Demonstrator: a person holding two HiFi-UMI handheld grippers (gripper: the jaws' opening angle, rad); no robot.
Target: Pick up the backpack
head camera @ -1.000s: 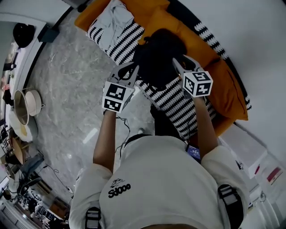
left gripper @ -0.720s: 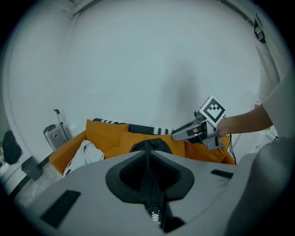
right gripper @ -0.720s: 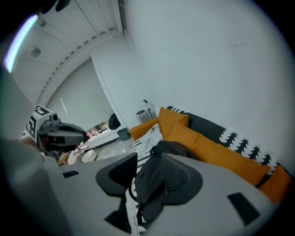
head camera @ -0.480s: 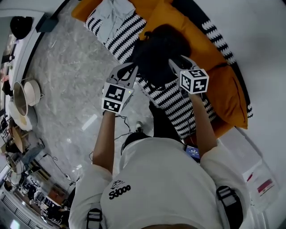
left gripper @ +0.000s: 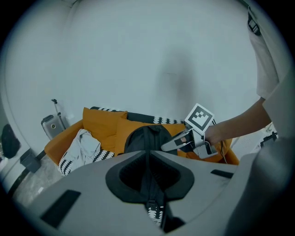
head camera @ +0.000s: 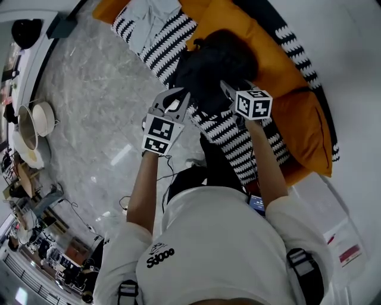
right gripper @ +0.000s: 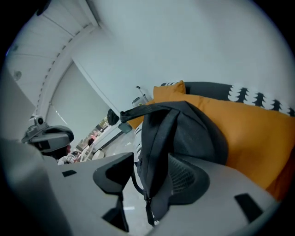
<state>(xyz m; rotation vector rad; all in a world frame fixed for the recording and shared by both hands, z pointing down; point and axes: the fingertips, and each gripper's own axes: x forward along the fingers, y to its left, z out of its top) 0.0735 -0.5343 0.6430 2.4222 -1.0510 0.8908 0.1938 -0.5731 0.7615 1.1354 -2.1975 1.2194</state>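
The black backpack (head camera: 211,65) lies on the orange sofa (head camera: 297,113), partly over a striped blanket (head camera: 232,134). The right gripper (head camera: 227,88) is at its near edge, jaws opening wide around a strap (right gripper: 154,152); the left gripper (head camera: 177,96), jaws pressed together, hovers just beside it

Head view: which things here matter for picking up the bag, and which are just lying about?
In the job: black backpack; left gripper, jaws shut; right gripper, jaws opening with a backpack strap between them.
Lying about: orange cushion, striped blanket, pale garment, bowls.
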